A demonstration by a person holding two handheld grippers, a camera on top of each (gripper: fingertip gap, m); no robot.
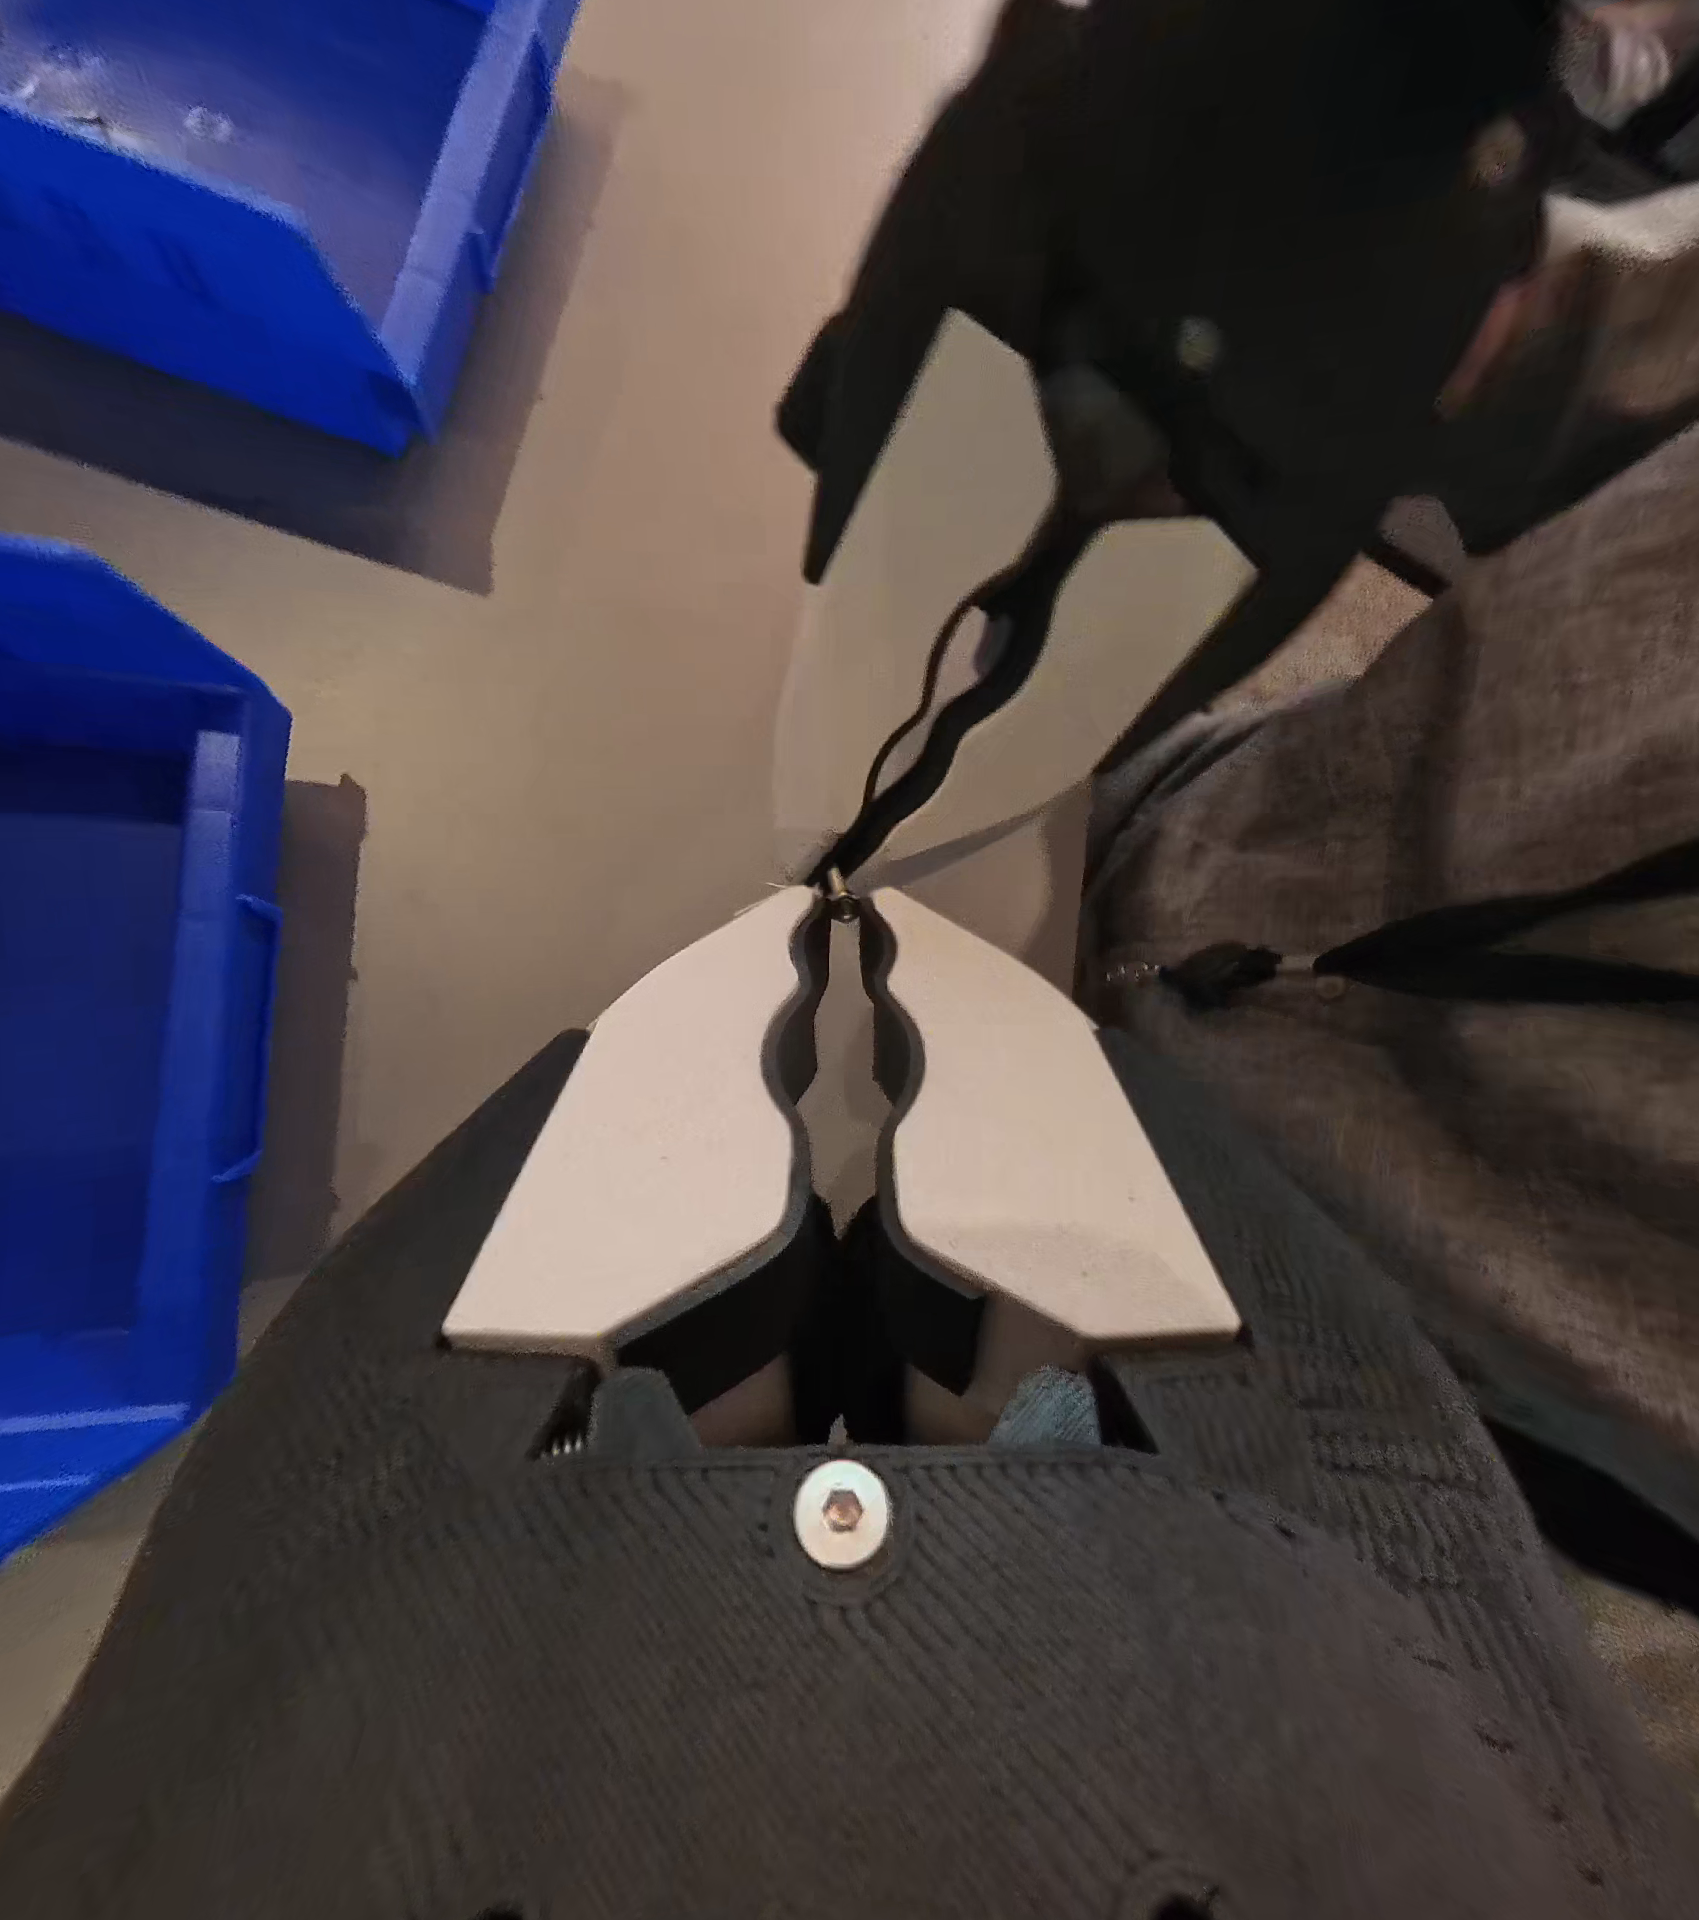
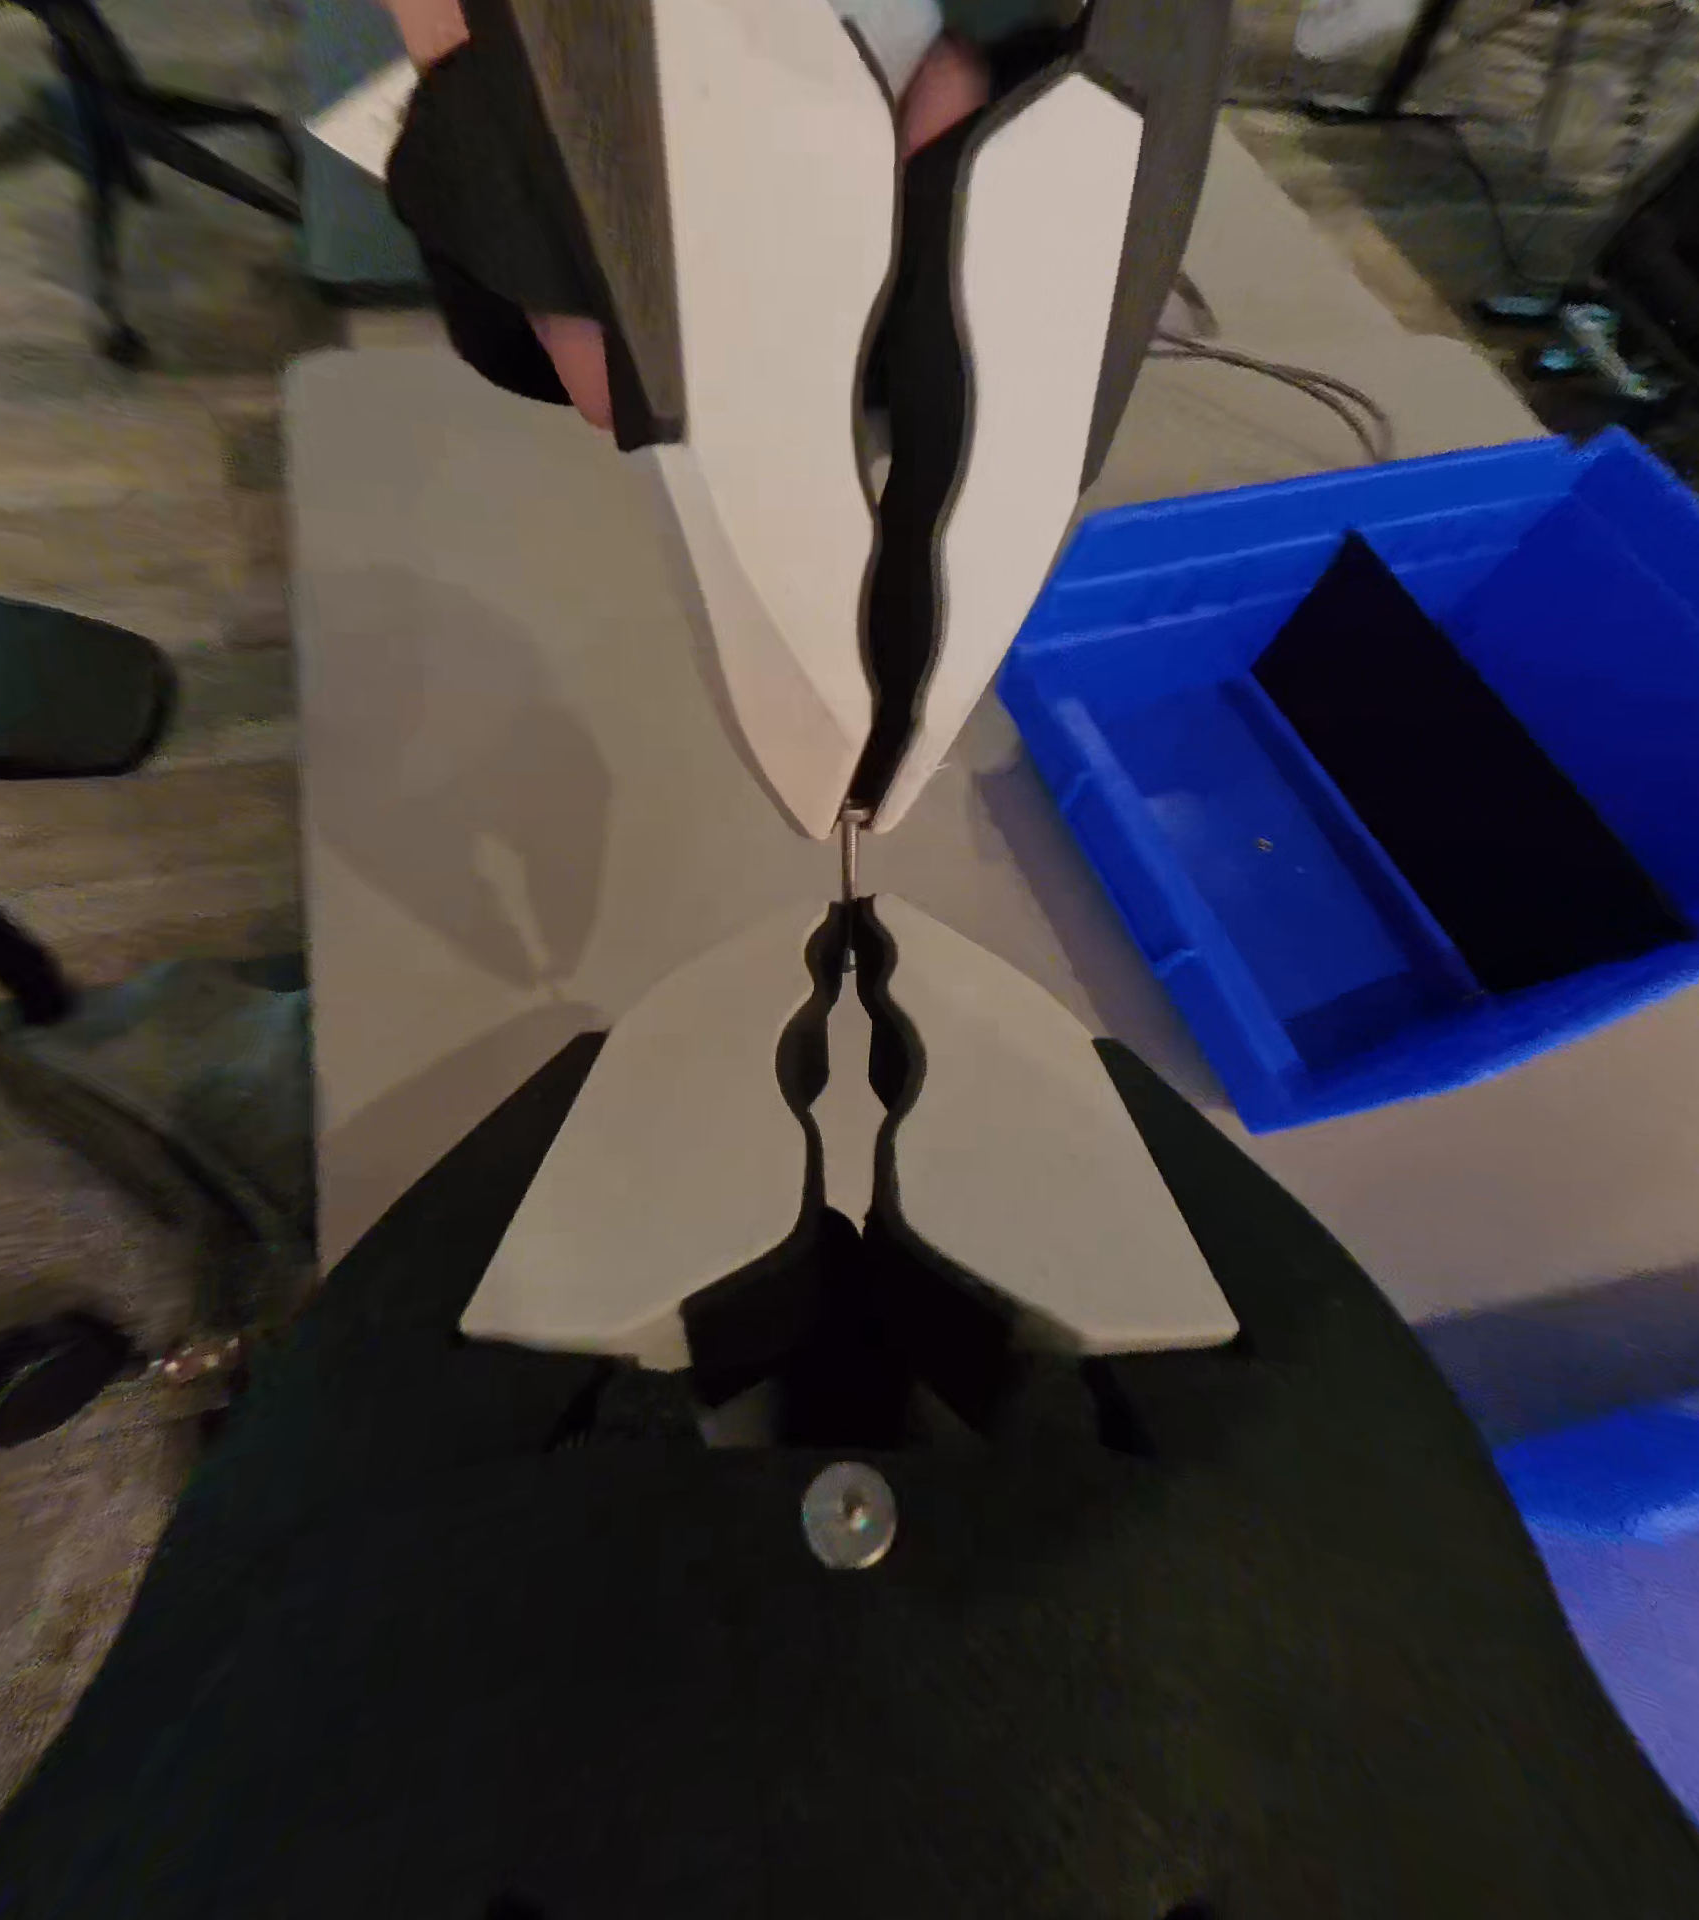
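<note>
My left gripper (image 1: 837, 906) and right gripper (image 2: 850, 923) meet tip to tip above a pale table (image 2: 471, 623). A small metal screw (image 2: 851, 862) spans the short gap between them. Each gripper is shut on one end of it. In the left wrist view only a short bit of the screw (image 1: 836, 885) shows at my fingertips, and the right gripper (image 1: 850, 857) reaches in dark from the upper right. In the right wrist view the left gripper (image 2: 856, 823) comes down from the top, held by a hand in a black glove (image 2: 492, 239).
Two blue bins (image 1: 429, 312) (image 1: 221, 935) stand on the table to the left of the left gripper. One blue bin (image 2: 1115, 727) with a black divider (image 2: 1447, 769) sits right of the right gripper, another (image 2: 1655, 1538) nearer. Chairs (image 2: 14, 675) and grey carpet (image 1: 1551, 831) lie beyond the table's edge. Only a small space, under 4 cm, lies between the two pairs of fingers.
</note>
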